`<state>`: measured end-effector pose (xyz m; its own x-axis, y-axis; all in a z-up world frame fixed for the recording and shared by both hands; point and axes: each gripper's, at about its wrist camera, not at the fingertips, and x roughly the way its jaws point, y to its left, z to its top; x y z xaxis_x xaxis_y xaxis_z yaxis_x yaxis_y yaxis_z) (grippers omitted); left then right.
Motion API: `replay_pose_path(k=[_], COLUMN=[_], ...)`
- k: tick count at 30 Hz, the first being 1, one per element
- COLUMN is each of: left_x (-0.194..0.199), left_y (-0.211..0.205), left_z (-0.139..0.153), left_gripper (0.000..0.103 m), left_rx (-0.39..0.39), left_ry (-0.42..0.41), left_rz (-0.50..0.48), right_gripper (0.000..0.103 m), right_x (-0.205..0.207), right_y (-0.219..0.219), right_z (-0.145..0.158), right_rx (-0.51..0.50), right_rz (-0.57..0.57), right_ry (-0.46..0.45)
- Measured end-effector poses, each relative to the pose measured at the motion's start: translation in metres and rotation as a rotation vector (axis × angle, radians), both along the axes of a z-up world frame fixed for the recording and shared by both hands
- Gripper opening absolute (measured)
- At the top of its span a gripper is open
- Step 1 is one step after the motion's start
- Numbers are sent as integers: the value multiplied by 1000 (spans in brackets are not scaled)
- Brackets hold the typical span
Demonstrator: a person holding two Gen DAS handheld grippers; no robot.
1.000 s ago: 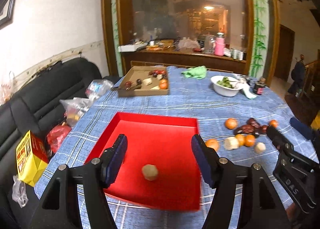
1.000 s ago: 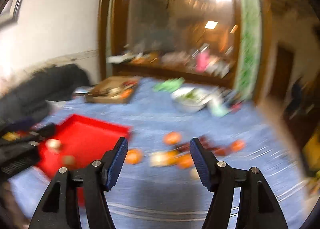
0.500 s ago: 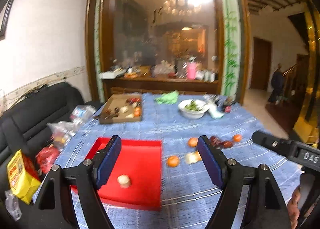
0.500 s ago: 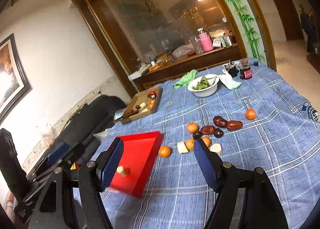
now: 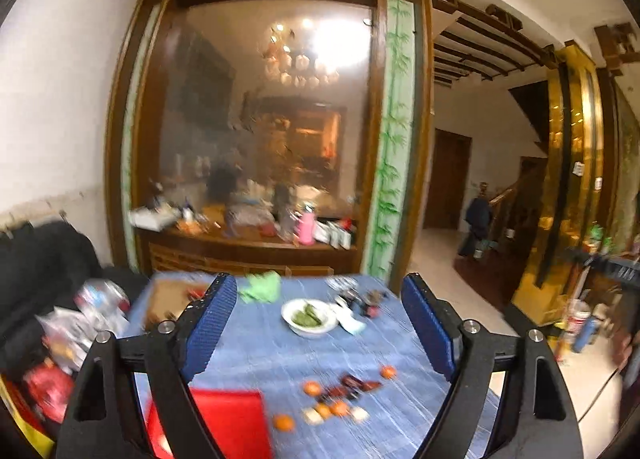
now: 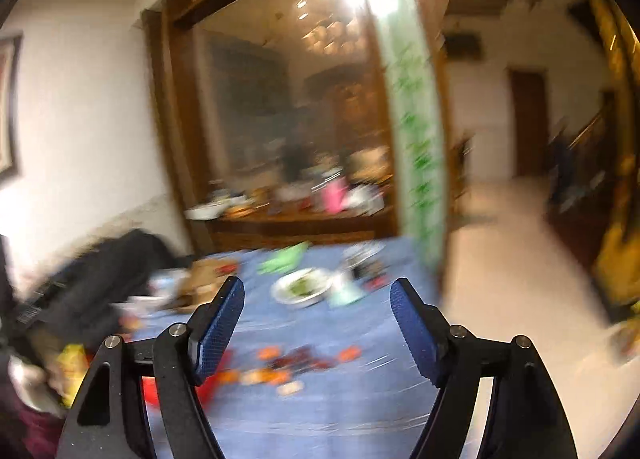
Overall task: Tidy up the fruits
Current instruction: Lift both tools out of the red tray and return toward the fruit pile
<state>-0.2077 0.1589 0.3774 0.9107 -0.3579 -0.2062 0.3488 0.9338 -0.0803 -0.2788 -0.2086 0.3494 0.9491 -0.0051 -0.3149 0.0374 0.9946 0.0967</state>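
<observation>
Opening ribbed blue jaws, nothing between

On the desk (image 5: 256, 355), the tray (image 5: 232, 419) lay at the near left corner, with the loose fruits (image 5: 336, 399) scattered just to its right. Farther back, near the middle, stood a bowl (image 5: 308, 317), with a cloth (image 5: 262, 287) behind it to the left and a cardboard box (image 5: 168, 299) at the far left. A sofa (image 5: 36, 271) ran along the desk's left side, bags (image 5: 68, 327) piled on it. Behind the desk stood a sideboard (image 5: 248, 251) crowded with things.
</observation>
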Motion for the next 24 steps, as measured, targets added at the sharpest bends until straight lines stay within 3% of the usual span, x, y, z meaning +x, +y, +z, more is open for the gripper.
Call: replay_pose_path(k=[3, 5, 7, 11, 14, 20, 24], left_x=[14, 23, 37, 64, 79, 114, 129], left_y=[5, 8, 10, 12, 16, 27, 33], left_z=[12, 8, -8, -51, -82, -148, -180], left_gripper=[87, 91, 91, 91, 91, 91, 91], left_rx=[11, 5, 0, -2, -12, -98, -115], left_ry=[-8, 11, 57, 164, 212, 367, 435], left_rz=[53, 57, 56, 23, 22, -5, 36], right_gripper=[88, 89, 89, 89, 89, 89, 89], right_x=[0, 5, 15, 56, 88, 120, 139], right_y=[-19, -33, -41, -38, -20, 20, 30], right_z=[38, 43, 28, -41, -99, -194, -237], right_rx=[-127, -113, -79, -18, 37, 146, 184], right_rz=[-146, -151, -147, -105, -13, 147, 181], right_ry=[4, 41, 71, 207, 310, 393, 406])
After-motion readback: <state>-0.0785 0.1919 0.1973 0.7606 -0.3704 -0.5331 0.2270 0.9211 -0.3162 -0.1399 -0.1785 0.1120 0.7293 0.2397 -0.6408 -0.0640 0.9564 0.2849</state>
